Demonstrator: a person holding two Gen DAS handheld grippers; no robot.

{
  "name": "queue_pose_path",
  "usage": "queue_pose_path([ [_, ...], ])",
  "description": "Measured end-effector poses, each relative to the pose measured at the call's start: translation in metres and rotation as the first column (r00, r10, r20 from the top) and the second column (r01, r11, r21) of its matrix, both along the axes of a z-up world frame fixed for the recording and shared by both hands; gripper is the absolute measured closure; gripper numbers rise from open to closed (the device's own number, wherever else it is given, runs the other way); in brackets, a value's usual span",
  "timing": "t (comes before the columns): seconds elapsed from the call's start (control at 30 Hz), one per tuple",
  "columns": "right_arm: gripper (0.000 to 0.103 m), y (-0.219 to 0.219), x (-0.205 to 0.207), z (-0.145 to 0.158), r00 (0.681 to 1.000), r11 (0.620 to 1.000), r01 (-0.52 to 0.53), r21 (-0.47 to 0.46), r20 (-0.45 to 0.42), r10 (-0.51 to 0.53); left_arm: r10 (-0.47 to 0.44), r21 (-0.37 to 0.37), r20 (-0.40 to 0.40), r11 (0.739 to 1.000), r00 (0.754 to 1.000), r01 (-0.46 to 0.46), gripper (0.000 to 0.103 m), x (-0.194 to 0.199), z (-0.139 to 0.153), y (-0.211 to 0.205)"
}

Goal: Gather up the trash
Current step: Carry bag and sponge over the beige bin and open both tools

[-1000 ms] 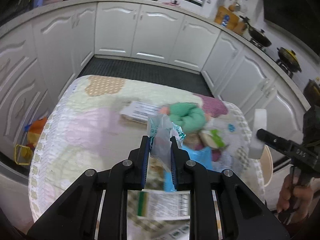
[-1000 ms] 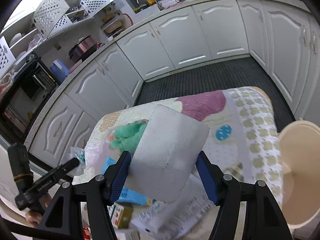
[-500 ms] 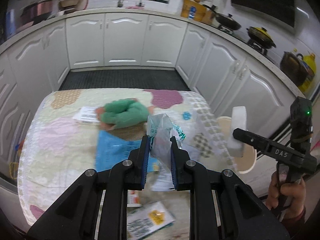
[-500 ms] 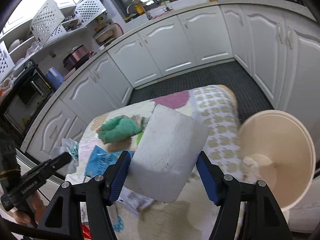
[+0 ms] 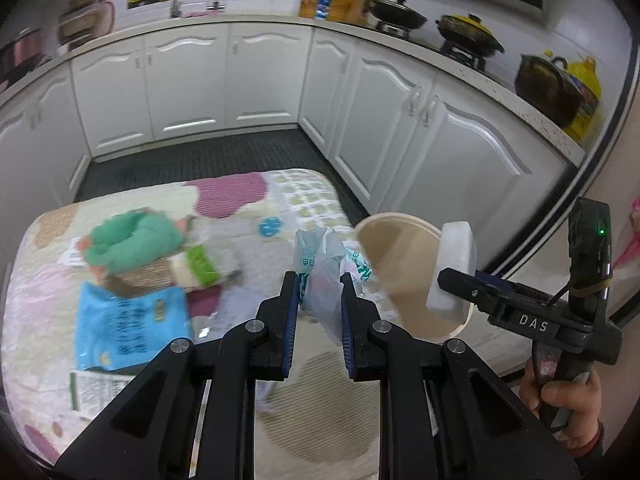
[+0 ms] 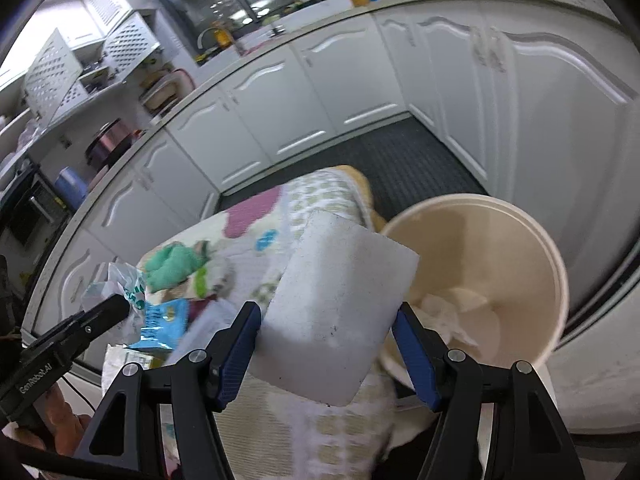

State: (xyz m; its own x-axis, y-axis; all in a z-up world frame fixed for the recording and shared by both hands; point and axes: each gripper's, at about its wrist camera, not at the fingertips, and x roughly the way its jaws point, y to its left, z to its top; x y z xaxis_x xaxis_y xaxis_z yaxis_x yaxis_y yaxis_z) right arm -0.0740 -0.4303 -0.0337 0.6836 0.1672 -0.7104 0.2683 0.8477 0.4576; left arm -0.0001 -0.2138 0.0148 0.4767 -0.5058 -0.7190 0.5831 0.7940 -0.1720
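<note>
My left gripper [image 5: 319, 280] is shut on a crumpled clear plastic wrapper [image 5: 322, 268] with green print, held above the table's right side. My right gripper [image 6: 328, 316] is shut on a white foam block [image 6: 340, 308], held at the near rim of the beige trash bin [image 6: 520, 248]. In the left wrist view the foam block [image 5: 454, 268] and the right gripper [image 5: 444, 280] hang over the bin [image 5: 404, 280]. White crumpled paper [image 6: 448, 312] lies inside the bin.
The patterned table cover [image 5: 48, 308] holds a green plush toy [image 5: 136, 240], a blue packet [image 5: 128, 320], a green-white pack [image 5: 196, 268] and paper labels [image 5: 92, 390]. White kitchen cabinets [image 5: 400, 92] ring the room over a dark floor mat [image 5: 208, 156].
Both grippers have swung right with their loads. The foam block has moved from over the table to the bin's rim, and the bin now looms larger in both views.
</note>
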Motion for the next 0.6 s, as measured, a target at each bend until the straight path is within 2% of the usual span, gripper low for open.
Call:
queue_pose_path([
  [0.23, 0.037, -0.035, -0.018, -0.016, 0.997, 0.997, 0.077, -0.001, -0.032, -0.077, -0.062, 0.003, -0.023, 0.998, 0.998, 0.062, 0.086, -0.003, -0.012, -0.048],
  [0.6, 0.037, -0.075, -0.030, -0.045, 0.982, 0.987, 0.162, 0.004, -0.098, -0.161, -0.122, 0.030, -0.111, 0.992, 0.986, 0.126, 0.086, 0.006, -0.052, -0.114],
])
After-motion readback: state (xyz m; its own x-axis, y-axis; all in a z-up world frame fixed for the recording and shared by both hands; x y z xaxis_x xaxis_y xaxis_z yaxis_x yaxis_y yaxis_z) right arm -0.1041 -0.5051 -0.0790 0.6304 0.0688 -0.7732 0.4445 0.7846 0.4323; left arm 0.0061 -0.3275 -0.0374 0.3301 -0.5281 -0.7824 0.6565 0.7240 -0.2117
